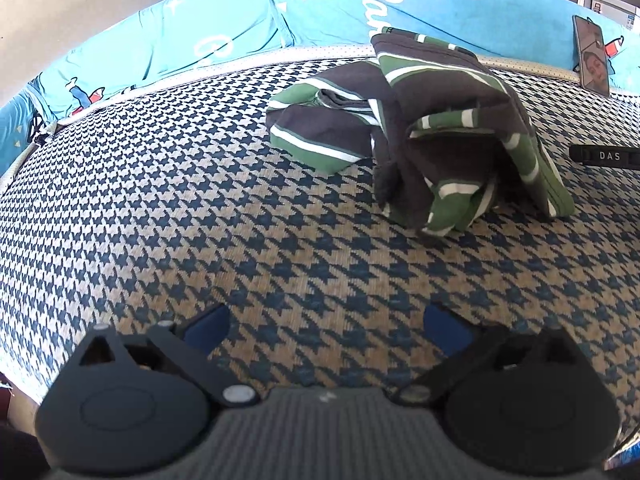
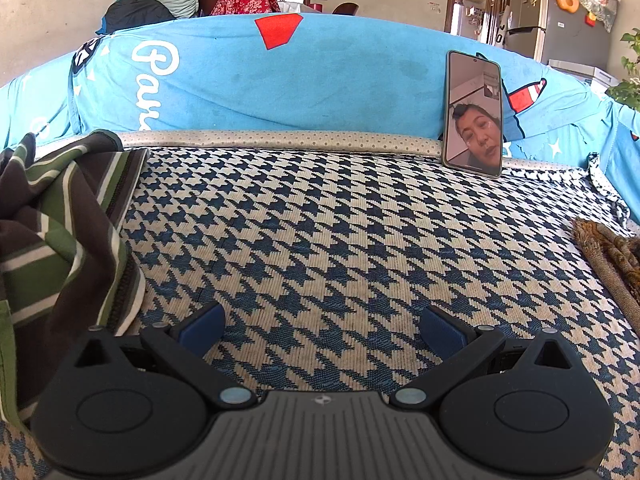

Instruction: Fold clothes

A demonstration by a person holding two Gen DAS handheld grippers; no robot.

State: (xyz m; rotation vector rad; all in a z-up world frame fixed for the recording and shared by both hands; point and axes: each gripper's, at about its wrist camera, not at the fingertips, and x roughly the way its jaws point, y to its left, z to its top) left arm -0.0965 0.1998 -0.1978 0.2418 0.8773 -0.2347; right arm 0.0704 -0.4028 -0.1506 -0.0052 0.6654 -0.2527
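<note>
Looking along the left gripper (image 1: 326, 326), its jaws stand wide and empty above the houndstooth cover (image 1: 160, 208) — the striped shirt (image 1: 416, 120) lies crumpled ahead, well apart. From the right gripper (image 2: 322, 330), also wide and empty, the shirt sits just left; a phone (image 2: 474, 114) leans on the blue backrest (image 2: 320, 80).

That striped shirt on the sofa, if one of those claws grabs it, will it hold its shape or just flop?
The striped shirt will probably flop: it already lies crumpled in soft, drooping folds. Pinched at one spot, the rest would likely hang and unfold. It looks like thin knit, so probably light, and the woven houndstooth cover may drag on it a little.
</note>
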